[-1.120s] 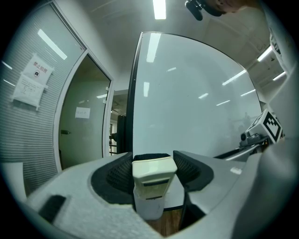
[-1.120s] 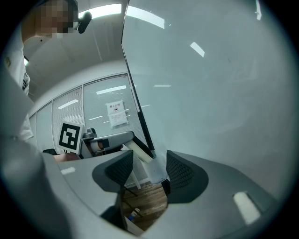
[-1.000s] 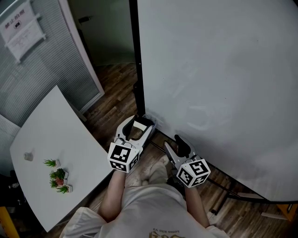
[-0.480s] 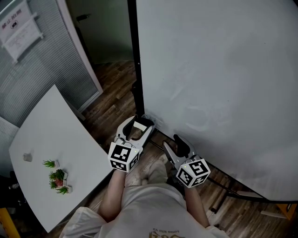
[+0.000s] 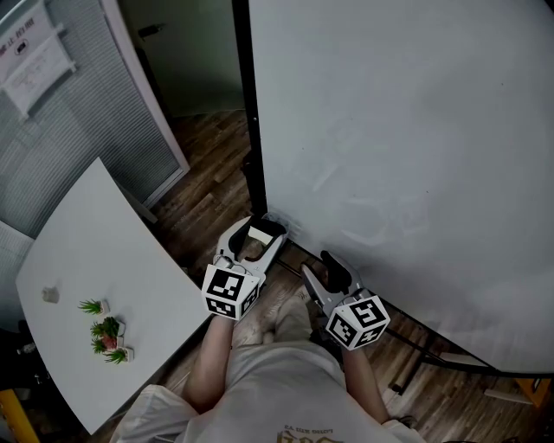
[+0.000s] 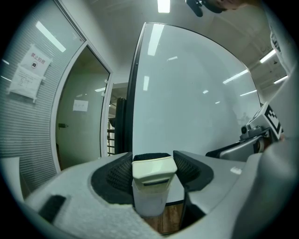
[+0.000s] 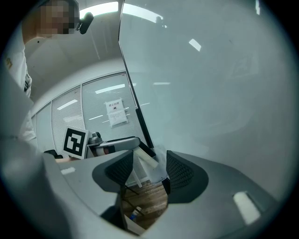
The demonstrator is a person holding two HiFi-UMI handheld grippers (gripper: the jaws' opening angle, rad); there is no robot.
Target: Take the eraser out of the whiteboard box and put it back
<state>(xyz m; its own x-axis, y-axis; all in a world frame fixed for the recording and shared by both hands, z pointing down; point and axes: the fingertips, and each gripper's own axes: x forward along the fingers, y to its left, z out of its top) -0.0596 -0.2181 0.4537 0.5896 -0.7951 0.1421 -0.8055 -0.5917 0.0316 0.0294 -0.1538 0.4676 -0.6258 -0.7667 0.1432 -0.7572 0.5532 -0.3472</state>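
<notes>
Dim, cool indoor light; ceiling lamp (image 6: 163, 5) streaks glare across whiteboard (image 6: 196, 102); gripper views fisheye-bent, corners black.

Smooth plastic eraser (image 6: 154, 170), glossy whiteboard (image 6: 196, 93)

The white rectangular desk (image 5: 95, 251) bearing small potted plants (image 5: 106, 329) lies left, the large whiteboard (image 5: 398, 156) right; before its lower edge, the cream plastic eraser (image 6: 154, 170) sits between the left gripper (image 5: 257, 228) fingers, with the right gripper (image 5: 318, 266) just beside it on the right

White counter (image 5: 95, 251) at the left, small potted plants (image 5: 108, 330) near its lower edge, a small grey thing (image 5: 52, 295) near them, dark wood floor (image 5: 208, 186) alongside, whiteboard stand (image 5: 433, 356) on the floor.
</notes>
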